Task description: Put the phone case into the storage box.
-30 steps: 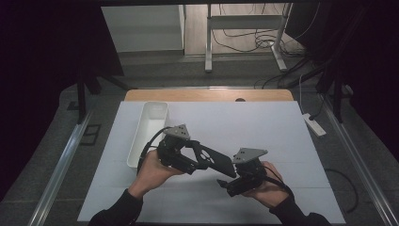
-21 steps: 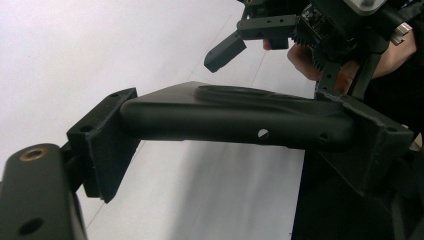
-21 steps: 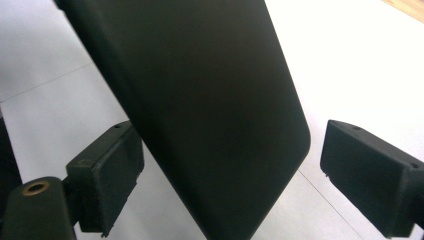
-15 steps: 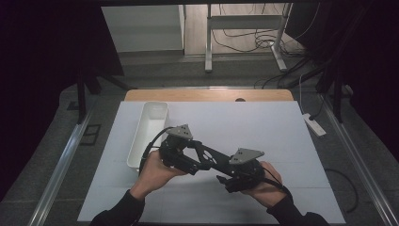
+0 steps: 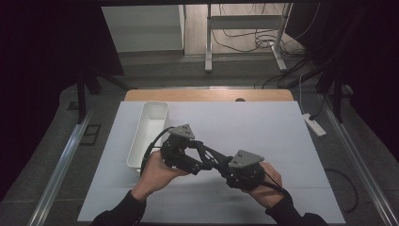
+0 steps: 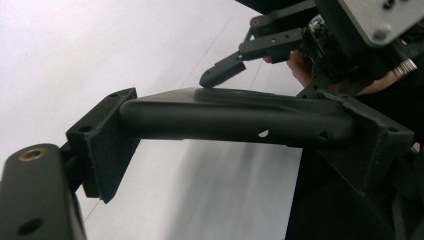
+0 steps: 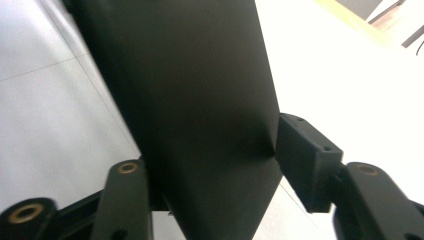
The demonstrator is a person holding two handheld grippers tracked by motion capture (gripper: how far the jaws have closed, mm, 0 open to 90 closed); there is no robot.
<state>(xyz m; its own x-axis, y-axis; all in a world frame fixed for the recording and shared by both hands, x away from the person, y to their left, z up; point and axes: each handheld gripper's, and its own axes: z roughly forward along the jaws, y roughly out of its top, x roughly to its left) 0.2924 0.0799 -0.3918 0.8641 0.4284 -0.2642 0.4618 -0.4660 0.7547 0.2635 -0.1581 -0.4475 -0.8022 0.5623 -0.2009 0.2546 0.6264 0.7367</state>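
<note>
Near the front of the white table (image 5: 263, 127), two hands hold the grippers close together with their jaws meeting. My left gripper (image 5: 203, 159) points right and my right gripper (image 5: 221, 165) points left, with a black part (image 5: 211, 157) between them. In the left gripper view, my left gripper (image 6: 232, 135) is shut on a rounded black bar (image 6: 235, 117) clamped lengthwise between its pads. The right gripper's fingertip (image 6: 222, 74) rests just above that bar. In the right gripper view, my right gripper (image 7: 215, 180) is shut on a broad black slab (image 7: 190, 90). I cannot tell whether bar and slab are one piece.
A long white tray (image 5: 149, 132) stands on the table to the left of the hands. A wooden strip (image 5: 207, 95) runs along the table's far edge. A white power strip (image 5: 314, 125) lies on the floor to the right. Metal frame legs (image 5: 208, 42) stand beyond the table.
The right hand has crept slightly left toward the left gripper. Both grippers stay shut and nearly in place.
</note>
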